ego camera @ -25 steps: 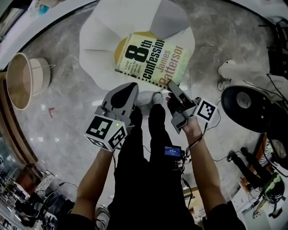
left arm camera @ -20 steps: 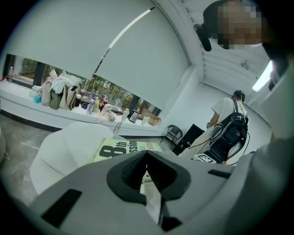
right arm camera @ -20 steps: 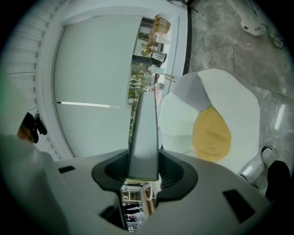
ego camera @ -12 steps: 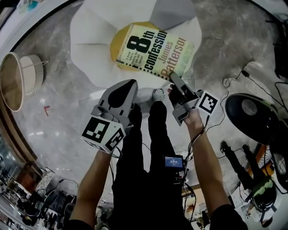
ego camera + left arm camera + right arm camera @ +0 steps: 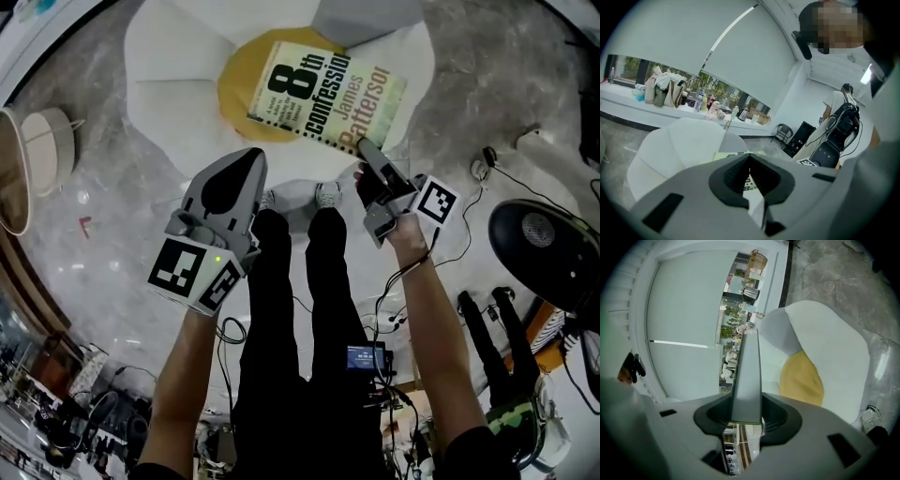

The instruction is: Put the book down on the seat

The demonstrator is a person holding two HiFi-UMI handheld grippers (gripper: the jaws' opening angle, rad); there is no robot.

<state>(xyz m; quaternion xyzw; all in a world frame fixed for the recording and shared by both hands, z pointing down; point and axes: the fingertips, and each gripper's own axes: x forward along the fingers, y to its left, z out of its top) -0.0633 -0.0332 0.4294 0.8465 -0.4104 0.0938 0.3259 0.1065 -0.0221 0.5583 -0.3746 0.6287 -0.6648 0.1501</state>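
The book (image 5: 323, 94), a pale paperback with black and gold title print, hangs tilted above the yellow seat (image 5: 239, 94) of a white petal-shaped chair (image 5: 178, 66). My right gripper (image 5: 367, 155) is shut on the book's near right corner. In the right gripper view the book (image 5: 746, 380) stands edge-on between the jaws, with the yellow seat (image 5: 801, 378) beyond it. My left gripper (image 5: 234, 169) sits left of the book near the chair's front edge, shut and empty. In the left gripper view the book (image 5: 736, 153) shows as a thin slab over the chair (image 5: 679, 150).
The person's black-trousered legs and shoes (image 5: 328, 195) stand right at the chair's front. A round beige basket (image 5: 33, 159) sits on the marble floor at the left. A black round device (image 5: 544, 253) and cables lie to the right.
Both grippers have moved forward toward the chair, and the book now hangs further over the yellow seat. The right gripper's hold on the book is unchanged.
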